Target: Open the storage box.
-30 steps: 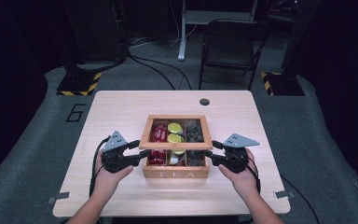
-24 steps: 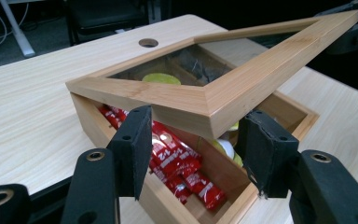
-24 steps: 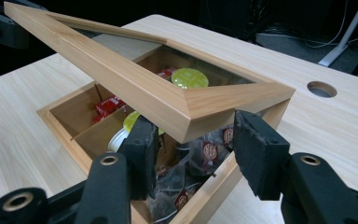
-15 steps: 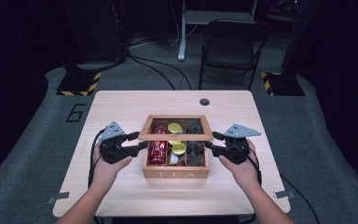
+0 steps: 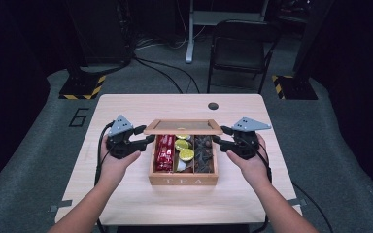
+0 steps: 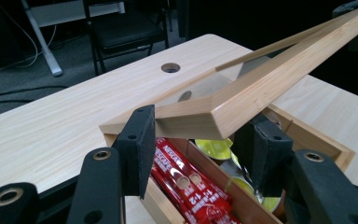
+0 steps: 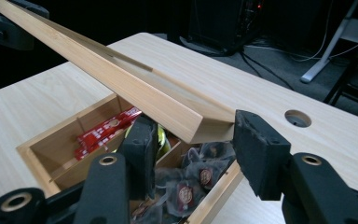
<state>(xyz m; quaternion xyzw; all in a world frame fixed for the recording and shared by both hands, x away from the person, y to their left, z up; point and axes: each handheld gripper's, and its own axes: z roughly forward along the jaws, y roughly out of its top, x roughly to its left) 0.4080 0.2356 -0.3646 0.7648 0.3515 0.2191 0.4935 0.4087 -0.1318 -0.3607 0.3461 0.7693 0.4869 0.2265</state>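
A wooden box (image 5: 183,180) marked TEA sits mid-table, holding red sachets (image 5: 165,151), yellow pods (image 5: 183,149) and dark tea bags (image 5: 204,153). Its glass-paned wooden lid (image 5: 183,127) hangs raised above the box's far half. My left gripper (image 5: 148,140) grips the lid's left end, and my right gripper (image 5: 217,140) grips its right end. In the left gripper view the lid (image 6: 261,88) has its corner between my left gripper's (image 6: 200,140) pads, whose jaws have just been closing on it. In the right gripper view my right gripper (image 7: 196,140) is shut on the lid's (image 7: 121,84) other corner.
The light wooden table (image 5: 126,194) has a round cable hole (image 5: 213,105) behind the box. Bare tabletop lies to both sides of the box and in front of it. A black chair (image 5: 238,48) and floor cables stand beyond the far edge.
Both grippers have risen and carried the lid up off the box, so the open compartments show beneath it. The box itself has stayed put.
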